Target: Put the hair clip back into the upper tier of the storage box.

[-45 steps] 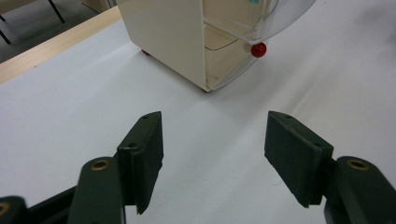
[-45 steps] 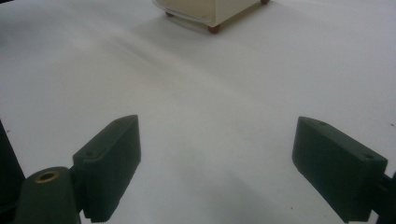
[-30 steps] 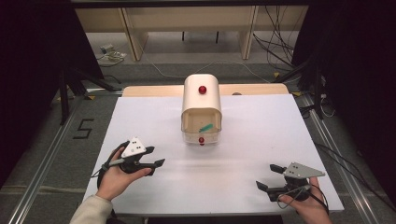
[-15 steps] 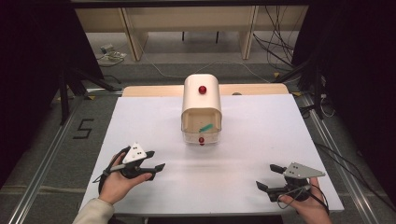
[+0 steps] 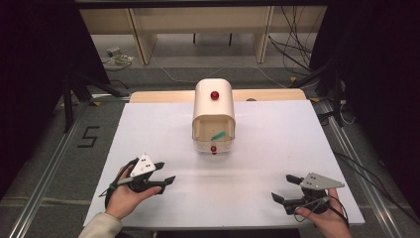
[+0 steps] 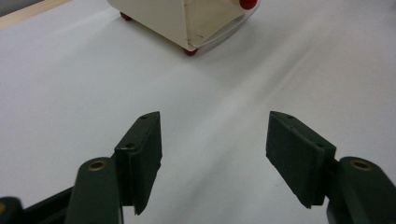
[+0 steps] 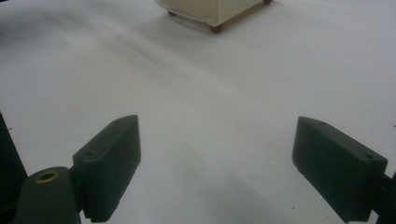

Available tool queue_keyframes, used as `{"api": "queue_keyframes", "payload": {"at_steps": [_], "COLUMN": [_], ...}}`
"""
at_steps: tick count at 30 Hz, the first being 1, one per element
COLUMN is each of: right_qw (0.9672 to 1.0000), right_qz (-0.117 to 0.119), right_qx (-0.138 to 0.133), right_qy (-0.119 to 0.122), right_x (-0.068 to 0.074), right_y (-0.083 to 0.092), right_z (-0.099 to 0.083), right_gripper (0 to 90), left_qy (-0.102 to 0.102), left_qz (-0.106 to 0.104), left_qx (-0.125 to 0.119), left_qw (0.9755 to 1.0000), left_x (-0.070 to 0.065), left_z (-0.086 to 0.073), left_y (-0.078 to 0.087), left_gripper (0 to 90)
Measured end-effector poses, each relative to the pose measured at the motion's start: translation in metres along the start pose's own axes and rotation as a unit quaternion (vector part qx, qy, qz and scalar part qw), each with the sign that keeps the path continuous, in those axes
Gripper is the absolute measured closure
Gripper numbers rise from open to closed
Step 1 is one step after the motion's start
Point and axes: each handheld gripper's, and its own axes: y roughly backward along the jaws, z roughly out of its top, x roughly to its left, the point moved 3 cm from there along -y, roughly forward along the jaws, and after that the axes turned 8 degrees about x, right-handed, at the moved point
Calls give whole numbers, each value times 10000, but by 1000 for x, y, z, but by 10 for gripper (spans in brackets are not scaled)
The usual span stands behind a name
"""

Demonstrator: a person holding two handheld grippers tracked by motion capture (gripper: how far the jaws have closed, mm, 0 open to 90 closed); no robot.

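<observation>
My left gripper (image 5: 166, 174) and right gripper (image 5: 287, 189) hold empty jaws apart, low on the worktop (image 5: 257, 148). The box (image 5: 213, 116) sits mid-worktop; I'd approach squarely toward its open front.

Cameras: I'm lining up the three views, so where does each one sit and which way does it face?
High view: above the person's side, looking forward and down on the white table; both hands, left claw and right claw show.
Left gripper view: rides the left claw, facing the cream box; open jaws show.
Right gripper view: rides the right claw, facing the same box; open jaws show.
Shared: all three show the box.
</observation>
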Motion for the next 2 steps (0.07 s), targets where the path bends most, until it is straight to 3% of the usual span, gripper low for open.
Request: {"api": "queue_keyframes", "payload": {"at_steps": [2], "right_qw": [10000], "right_qz": [14], "right_qx": [-23], "right_qy": [16], "right_x": [0], "right_y": [0], "right_z": [0], "right_gripper": [165], "left_qy": [-22], "left_qz": [-32], "left_qx": [-49], "left_qw": [10000], "left_x": [-2], "left_z": [2], "left_y": [1], "left_gripper": [358]}}
